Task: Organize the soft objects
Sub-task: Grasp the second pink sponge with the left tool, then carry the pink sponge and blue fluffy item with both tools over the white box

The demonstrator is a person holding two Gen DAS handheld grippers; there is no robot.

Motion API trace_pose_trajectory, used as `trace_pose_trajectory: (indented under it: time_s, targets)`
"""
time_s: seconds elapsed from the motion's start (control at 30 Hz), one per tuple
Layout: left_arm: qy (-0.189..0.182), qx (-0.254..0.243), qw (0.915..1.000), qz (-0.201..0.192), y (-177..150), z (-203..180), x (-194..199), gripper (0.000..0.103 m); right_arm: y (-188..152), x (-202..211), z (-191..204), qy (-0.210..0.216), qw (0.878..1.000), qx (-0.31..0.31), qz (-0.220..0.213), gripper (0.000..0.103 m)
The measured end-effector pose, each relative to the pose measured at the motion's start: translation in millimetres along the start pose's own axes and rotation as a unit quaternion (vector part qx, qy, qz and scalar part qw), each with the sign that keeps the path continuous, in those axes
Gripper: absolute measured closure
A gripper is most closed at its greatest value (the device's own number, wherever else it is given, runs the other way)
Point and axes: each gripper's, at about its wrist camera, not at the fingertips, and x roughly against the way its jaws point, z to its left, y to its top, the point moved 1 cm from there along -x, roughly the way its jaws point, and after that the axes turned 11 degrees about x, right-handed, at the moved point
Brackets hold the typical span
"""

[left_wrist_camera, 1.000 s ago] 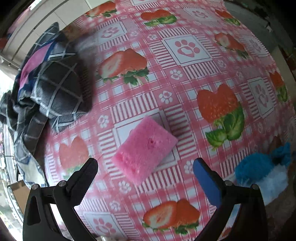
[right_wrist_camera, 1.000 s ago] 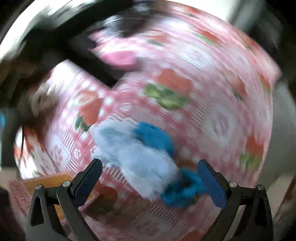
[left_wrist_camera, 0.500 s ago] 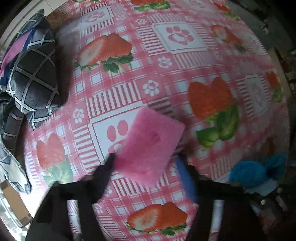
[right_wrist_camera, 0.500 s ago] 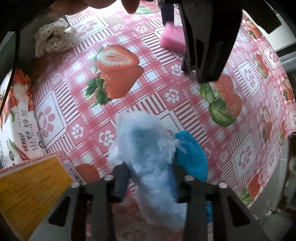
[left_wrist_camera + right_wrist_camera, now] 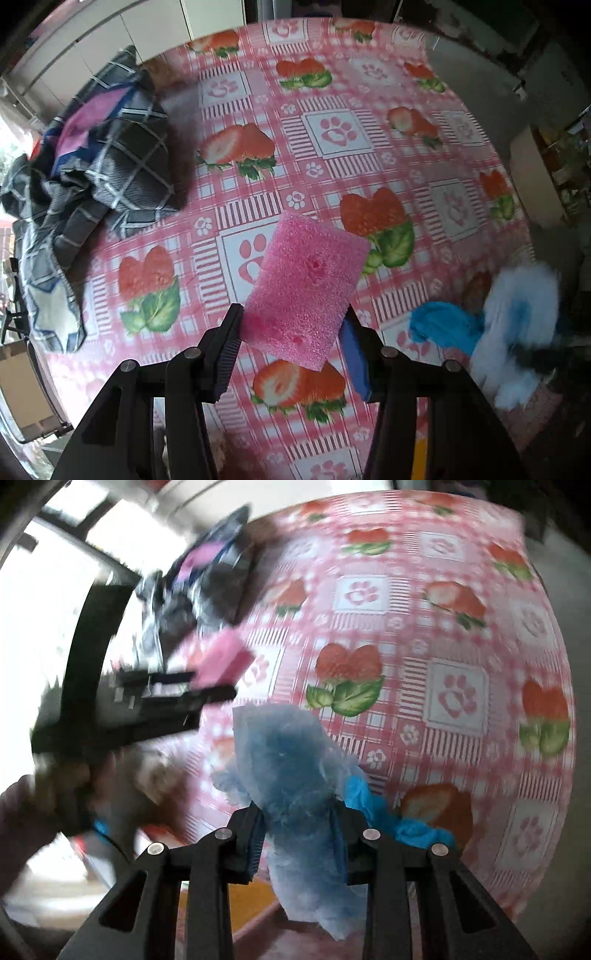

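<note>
A pink sponge (image 5: pixel 309 291), rectangular and porous, is hanging tilted just above the strawberry tablecloth (image 5: pixel 343 129). A fluffy pale-blue cloth (image 5: pixel 295 775) with a bright blue part is dangling above the same tablecloth's near edge.

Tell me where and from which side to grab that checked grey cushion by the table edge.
Grip the checked grey cushion at its free corner jutting over the tablecloth, coming from the table's open middle. That corner lies clear; the far side is tangled in bunched fabric.

No text or label can be read.
</note>
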Motion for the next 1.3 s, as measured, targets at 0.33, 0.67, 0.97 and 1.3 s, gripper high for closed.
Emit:
trace_pose_trajectory:
  time_s: [0.33, 0.67, 0.97, 1.3]
  targets:
    - [-0.007, 0.007, 0.9999, -0.014, -41, 17, 31, 0.048, -11, 44, -17, 0.07, 0.987, -0.128, -0.06, 0.069]
    - [-0.013, 0.015, 0.9995, -0.025, -65, 28, 60, 0.048, -26, 34, -17, -0.007, 0.987, -0.154, -0.034, 0.067]
    - [-0.023, -0.017, 0.9988, -0.04, -90, 12, 91, 0.048, -58, 80, -9, -0.064, 0.982, -0.17, -0.05, 0.067]
    - [-0.04, -0.046, 0.9976, -0.033, -151, 8, 117, 0.048, -113, 99, 28, -0.083, 0.978, -0.186, -0.051, 0.067]
